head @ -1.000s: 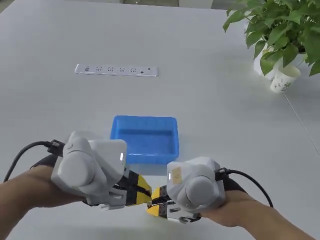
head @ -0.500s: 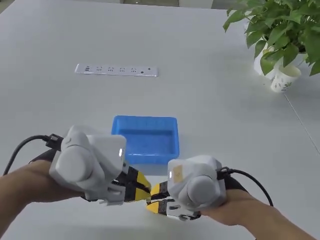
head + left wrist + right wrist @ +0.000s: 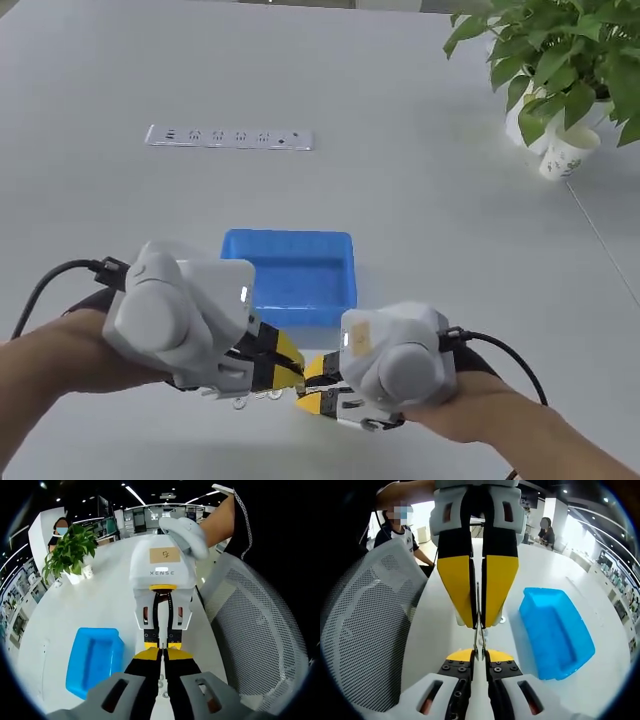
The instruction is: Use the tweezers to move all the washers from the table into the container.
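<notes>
An open-plan office. A long white counter carries a white power strip at its far left and a potted plant beside a paper cup at the far right. A mesh office chair stands at the near edge. Strip lights line the dark ceiling, and a person sits farther off.

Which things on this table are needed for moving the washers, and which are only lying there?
Needed for the job: tweezers, washers, blue container.

Only lying there: power strip, plant, paper cup.
</notes>
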{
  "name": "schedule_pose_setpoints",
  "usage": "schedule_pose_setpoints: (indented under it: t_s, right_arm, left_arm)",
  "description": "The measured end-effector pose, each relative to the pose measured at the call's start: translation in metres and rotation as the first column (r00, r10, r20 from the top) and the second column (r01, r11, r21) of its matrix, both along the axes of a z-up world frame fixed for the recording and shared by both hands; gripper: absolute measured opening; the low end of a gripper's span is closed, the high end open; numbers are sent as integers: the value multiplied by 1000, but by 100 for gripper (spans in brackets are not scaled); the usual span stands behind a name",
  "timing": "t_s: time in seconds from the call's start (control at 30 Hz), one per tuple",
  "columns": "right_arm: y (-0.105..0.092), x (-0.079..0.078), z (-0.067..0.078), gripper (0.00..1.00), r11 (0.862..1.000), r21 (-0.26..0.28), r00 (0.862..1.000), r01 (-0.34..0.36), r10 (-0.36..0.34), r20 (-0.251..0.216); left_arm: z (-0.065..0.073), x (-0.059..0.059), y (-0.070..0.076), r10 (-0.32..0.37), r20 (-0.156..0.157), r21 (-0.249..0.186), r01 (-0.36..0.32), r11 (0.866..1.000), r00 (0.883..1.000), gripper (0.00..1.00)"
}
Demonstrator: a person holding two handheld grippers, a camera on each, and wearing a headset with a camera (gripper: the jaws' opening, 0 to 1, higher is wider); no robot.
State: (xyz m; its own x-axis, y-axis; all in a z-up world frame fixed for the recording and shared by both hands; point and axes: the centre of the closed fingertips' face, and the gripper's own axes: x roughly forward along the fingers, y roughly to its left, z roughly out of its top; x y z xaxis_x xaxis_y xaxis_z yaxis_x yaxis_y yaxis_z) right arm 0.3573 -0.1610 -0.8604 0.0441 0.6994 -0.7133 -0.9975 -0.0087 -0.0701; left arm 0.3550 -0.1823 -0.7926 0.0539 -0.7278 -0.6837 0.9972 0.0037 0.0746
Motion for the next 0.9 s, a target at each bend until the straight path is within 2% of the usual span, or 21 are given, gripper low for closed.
schedule_pose_setpoints:
  t_s: [0.43, 0.9]
  right_arm:
    - [-3, 10, -3, 11, 1000, 3, 1000, 21, -21, 7]
    - [-6, 15, -7, 12, 999, 10, 999, 36, -36, -5]
  left_arm:
    - [-3, 9, -2, -10, 9, 5, 10, 1000, 1000, 6]
    - [-6, 15, -7, -19, -6, 2, 19, 1000, 1000, 6]
